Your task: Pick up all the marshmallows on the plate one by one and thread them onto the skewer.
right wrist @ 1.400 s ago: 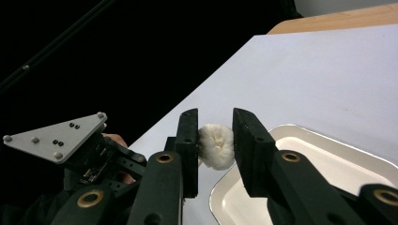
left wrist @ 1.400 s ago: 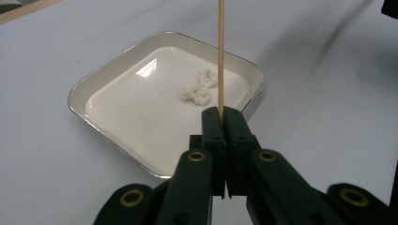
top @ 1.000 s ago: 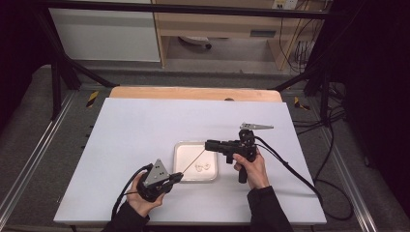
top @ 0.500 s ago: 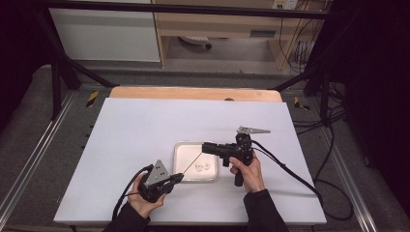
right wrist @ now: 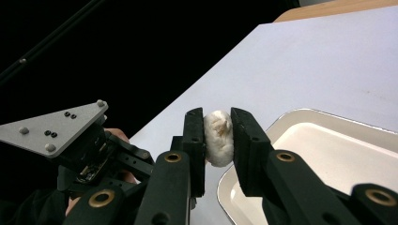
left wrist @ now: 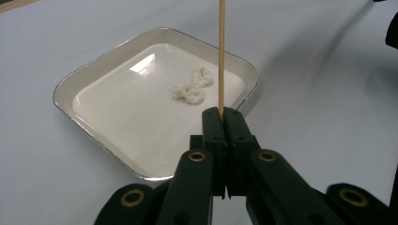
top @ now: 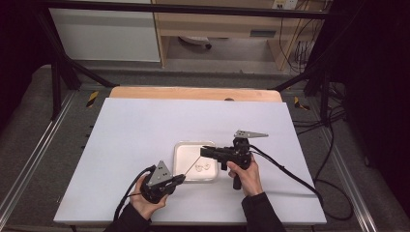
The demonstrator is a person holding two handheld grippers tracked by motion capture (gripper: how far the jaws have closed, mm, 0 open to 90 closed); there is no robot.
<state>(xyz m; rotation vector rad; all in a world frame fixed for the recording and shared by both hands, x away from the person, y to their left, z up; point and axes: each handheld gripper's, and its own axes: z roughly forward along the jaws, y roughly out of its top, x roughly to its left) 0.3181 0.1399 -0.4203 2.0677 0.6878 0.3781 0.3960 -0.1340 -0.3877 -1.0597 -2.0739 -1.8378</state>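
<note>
My left gripper [left wrist: 223, 112] is shut on the lower end of a thin wooden skewer [left wrist: 220, 56], which slants up over a white tray [left wrist: 65, 89]. Two small white lumps [left wrist: 192, 89] lie together in the tray. In the high view the left gripper [top: 181, 179] sits at the tray's [top: 178, 159] near left corner. The skewer [top: 193, 164] points toward my right gripper [top: 204, 151]. The right gripper [right wrist: 217, 112] is shut on a soft white lump [right wrist: 219, 138], held above the tray's edge [right wrist: 328, 154]. I cannot tell whether the skewer tip touches that lump.
The tray rests on a wide white table top [top: 145, 130] with bare surface to the left and behind. A wooden strip [top: 193, 93] runs along the far edge. Cables [top: 290, 174] trail from the right gripper across the table's right side.
The right hand has drifted slightly toward the near edge with the white lump still in its jaws. The left hand and skewer have stayed put.
</note>
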